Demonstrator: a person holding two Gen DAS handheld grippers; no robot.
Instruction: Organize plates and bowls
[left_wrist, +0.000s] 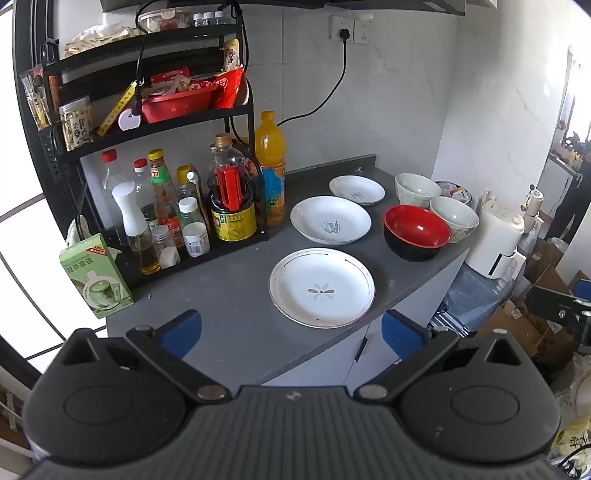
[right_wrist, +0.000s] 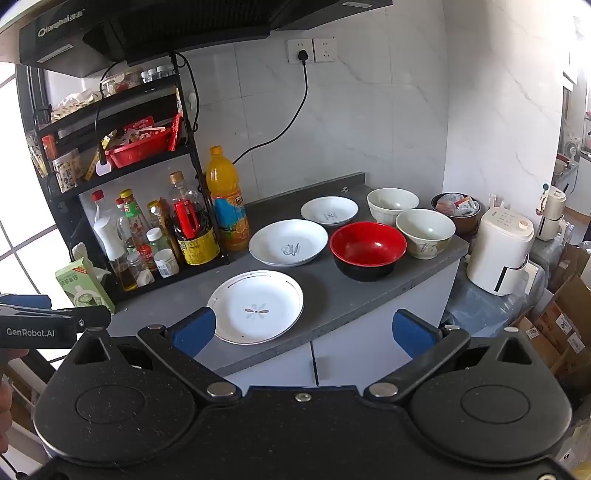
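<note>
Left gripper (left_wrist: 291, 334) spread wide, empty, held above the grey counter (left_wrist: 229, 295); flower-pattern plate (left_wrist: 322, 287) just ahead between its blue fingers, not touched. Beyond that, a larger white plate (left_wrist: 330, 219), then a small plate (left_wrist: 357, 189) farthest back. Ahead and right: red bowl (left_wrist: 416, 232), two pale bowls (left_wrist: 453, 218) behind it, all apart. Right gripper (right_wrist: 304, 332) likewise wide apart, holding nothing, off the counter's front edge; flower plate (right_wrist: 258, 305) just ahead-left by its left finger. Condiment rack (left_wrist: 155, 206) and orange bottle (left_wrist: 272, 162) stand far left ahead.
</note>
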